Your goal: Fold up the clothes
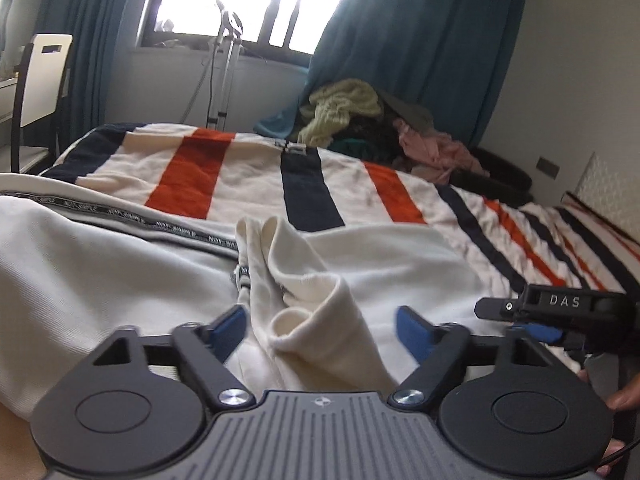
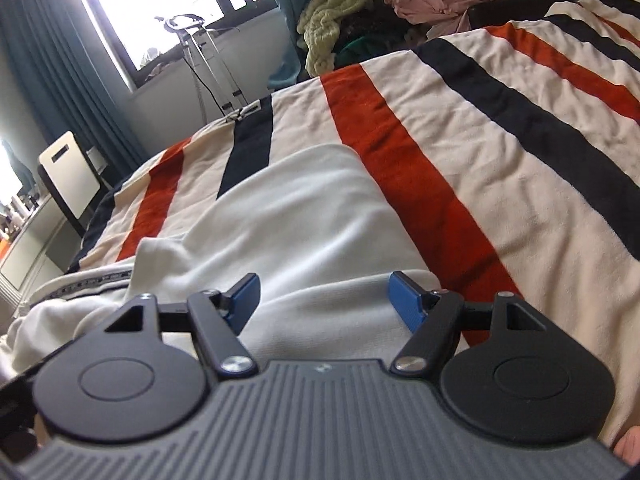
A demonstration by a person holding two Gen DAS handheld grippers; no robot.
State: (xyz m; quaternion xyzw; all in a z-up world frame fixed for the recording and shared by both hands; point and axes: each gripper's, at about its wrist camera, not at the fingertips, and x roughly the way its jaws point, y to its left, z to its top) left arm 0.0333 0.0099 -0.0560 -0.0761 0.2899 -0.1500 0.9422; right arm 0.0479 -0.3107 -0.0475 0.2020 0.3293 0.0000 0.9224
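Observation:
A cream-white garment (image 1: 80,264) with a black lettered tape along one seam lies on the striped bed cover (image 1: 240,168). A bunched cuff of it (image 1: 316,320) stands up between the blue pads of my left gripper (image 1: 320,330), which is open around the fabric. The right gripper (image 1: 532,312) shows at the right edge of the left wrist view. In the right wrist view, the same garment (image 2: 288,216) lies flat under my right gripper (image 2: 324,300), whose jaws are wide open just above the cloth.
A heap of clothes (image 1: 360,120) in yellow-green, pink and dark colours sits at the bed's far side, before teal curtains (image 1: 420,40). A garment steamer stand (image 1: 224,60) stands under the window. A white chair (image 1: 40,80) is at left. A hand (image 1: 624,396) shows at right.

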